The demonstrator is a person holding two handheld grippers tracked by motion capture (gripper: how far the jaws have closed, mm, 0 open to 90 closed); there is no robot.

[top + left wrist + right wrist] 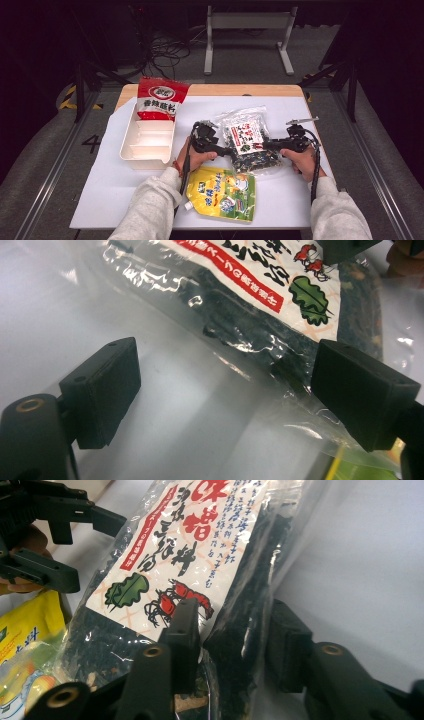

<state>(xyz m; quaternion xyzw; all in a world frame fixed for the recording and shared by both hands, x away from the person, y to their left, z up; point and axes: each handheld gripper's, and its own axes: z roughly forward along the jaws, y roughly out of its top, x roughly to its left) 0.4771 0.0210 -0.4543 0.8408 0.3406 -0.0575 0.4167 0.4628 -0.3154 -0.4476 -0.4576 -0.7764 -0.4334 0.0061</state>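
Note:
A clear bag of dark dried seaweed with a white, red-lettered label (246, 139) lies mid-table between my two grippers. My left gripper (226, 149) reaches in from the bag's left side. In the left gripper view its jaws (227, 390) stand wide open around the bag's clear corner (260, 325), and neither pad touches it. My right gripper (267, 145) comes in from the right. In the right gripper view it (232, 640) is shut on the bag's edge (165, 565), with one pad on the label side and the other behind the dark fold.
A yellow spouted pouch (222, 192) lies near the front edge, just below the seaweed bag. At the back left stands a white divided tray (131, 145) with a red snack bag (160, 100) resting on its far end. The white mat (300, 195) covers the table.

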